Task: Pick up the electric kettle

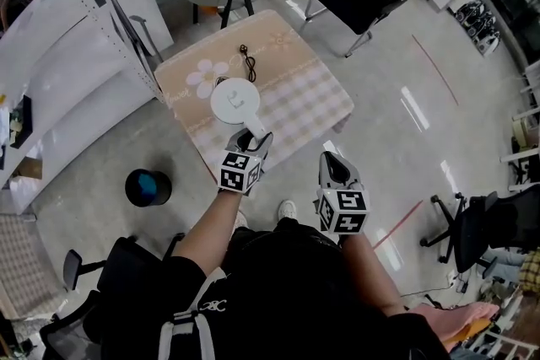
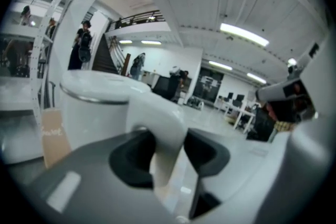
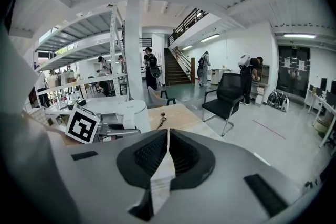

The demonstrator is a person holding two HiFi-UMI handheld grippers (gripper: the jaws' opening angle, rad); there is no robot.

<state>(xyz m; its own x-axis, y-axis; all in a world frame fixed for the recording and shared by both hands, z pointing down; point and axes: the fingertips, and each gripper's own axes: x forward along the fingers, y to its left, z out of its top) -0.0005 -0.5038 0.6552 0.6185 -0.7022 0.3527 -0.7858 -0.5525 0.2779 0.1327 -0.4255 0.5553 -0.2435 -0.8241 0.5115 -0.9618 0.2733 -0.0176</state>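
We log 1 electric kettle (image 1: 235, 103) on table (image 1: 316, 93), left gripper (image 1: 252, 137) clamped on its handle (image 2: 160, 128); right gripper (image 1: 334, 159) jaws together, empty.

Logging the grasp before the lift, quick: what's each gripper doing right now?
Left gripper: closed on the handle of the electric kettle.
Right gripper: closed, holding nothing.

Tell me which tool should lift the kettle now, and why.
Left. The left tool has its jaws closed around the handle of the kettle on the table. The right tool is shut on nothing, off the table's near edge, away from the kettle.
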